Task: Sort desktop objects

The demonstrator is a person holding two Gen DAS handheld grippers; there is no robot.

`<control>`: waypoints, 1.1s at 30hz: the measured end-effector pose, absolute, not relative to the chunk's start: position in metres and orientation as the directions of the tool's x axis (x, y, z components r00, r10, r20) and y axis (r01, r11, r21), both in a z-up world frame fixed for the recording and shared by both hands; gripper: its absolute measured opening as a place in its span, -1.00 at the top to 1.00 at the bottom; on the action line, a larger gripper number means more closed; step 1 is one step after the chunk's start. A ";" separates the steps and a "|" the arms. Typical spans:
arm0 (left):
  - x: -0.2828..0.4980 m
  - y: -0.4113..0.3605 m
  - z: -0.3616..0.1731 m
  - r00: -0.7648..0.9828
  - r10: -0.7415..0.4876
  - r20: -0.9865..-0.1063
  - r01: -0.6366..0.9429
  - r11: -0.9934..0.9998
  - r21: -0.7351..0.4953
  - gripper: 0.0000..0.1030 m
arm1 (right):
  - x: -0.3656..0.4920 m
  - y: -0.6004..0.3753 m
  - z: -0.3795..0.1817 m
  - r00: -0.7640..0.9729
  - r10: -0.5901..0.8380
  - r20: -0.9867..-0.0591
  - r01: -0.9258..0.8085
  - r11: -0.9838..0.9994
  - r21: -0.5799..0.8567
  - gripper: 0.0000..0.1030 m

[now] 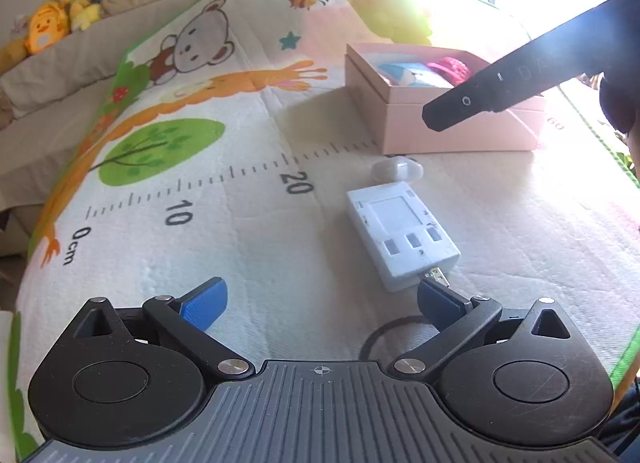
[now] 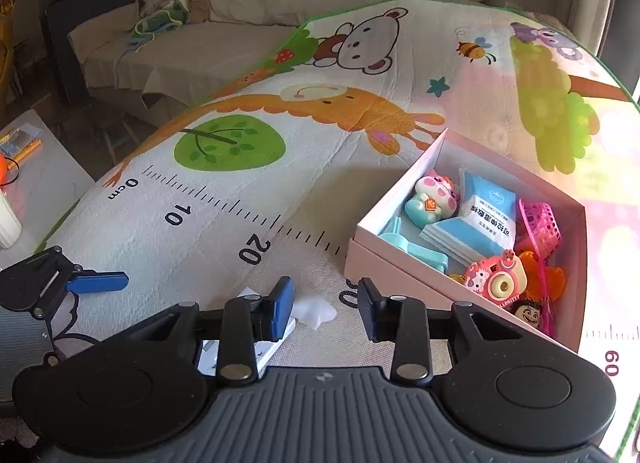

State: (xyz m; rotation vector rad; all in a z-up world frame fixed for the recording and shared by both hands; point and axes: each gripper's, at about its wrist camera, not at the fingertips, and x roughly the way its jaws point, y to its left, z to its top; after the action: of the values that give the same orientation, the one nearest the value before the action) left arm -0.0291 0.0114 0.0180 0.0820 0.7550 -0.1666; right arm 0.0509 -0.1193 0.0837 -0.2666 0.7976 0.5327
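Matt quilted cloth mat (image 1: pixel 224 223) — smooth pink cardboard box (image 2: pixel 384 259).

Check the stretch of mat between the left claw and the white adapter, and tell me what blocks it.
Nothing visible blocks it. The left claw is open, and the white adapter lies on the mat just ahead of its right finger. Only bare mat lies between. The small white piece and pink box sit beyond the adapter.
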 end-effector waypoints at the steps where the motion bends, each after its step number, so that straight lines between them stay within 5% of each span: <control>1: -0.028 0.007 0.019 0.715 -0.130 -0.687 0.190 0.982 0.011 -1.00 | 0.048 -0.125 0.083 0.579 0.361 -0.731 -0.541 0.841 -0.013 0.23; 5: -0.022 -0.002 0.018 0.713 -0.118 -0.691 0.185 0.982 0.023 -1.00 | 0.041 -0.141 0.072 0.574 0.383 -0.723 -0.514 0.857 0.046 -0.03; 12: -0.025 0.002 0.020 0.710 -0.084 -0.699 0.159 0.986 0.043 -1.00 | 0.066 -0.131 0.041 0.537 0.418 -0.732 -0.470 0.870 0.152 -0.15; 15: -0.031 0.004 0.024 0.720 -0.110 -0.685 0.193 0.980 0.045 -1.00 | 0.082 -0.124 0.025 0.523 0.414 -0.745 -0.446 0.878 0.175 -0.04; 16: -0.033 0.004 0.025 0.719 -0.132 -0.682 0.219 0.975 0.042 -1.00 | 0.085 -0.125 0.021 0.519 0.422 -0.743 -0.441 0.877 0.190 0.26; 23: -0.026 -0.026 0.020 0.681 -0.219 -0.699 0.308 0.951 0.003 -1.00 | 0.061 -0.164 0.028 0.597 0.382 -0.705 -0.405 0.903 0.145 0.25; 29: -0.005 -0.050 0.012 0.694 -0.129 -0.708 0.255 0.964 0.073 -1.00 | 0.018 -0.206 0.020 0.700 0.284 -0.656 -0.328 0.943 0.059 0.25; 33: -0.006 -0.043 0.012 0.715 -0.066 -0.696 0.219 0.967 0.133 -1.00 | 0.006 -0.223 0.010 0.695 0.297 -0.655 -0.286 0.950 0.128 0.24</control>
State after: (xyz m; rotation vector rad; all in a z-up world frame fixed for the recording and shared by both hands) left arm -0.0062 -0.0428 0.0117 0.2123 0.7600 -0.1589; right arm 0.0058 -0.2228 0.0096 0.0167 0.7333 0.3254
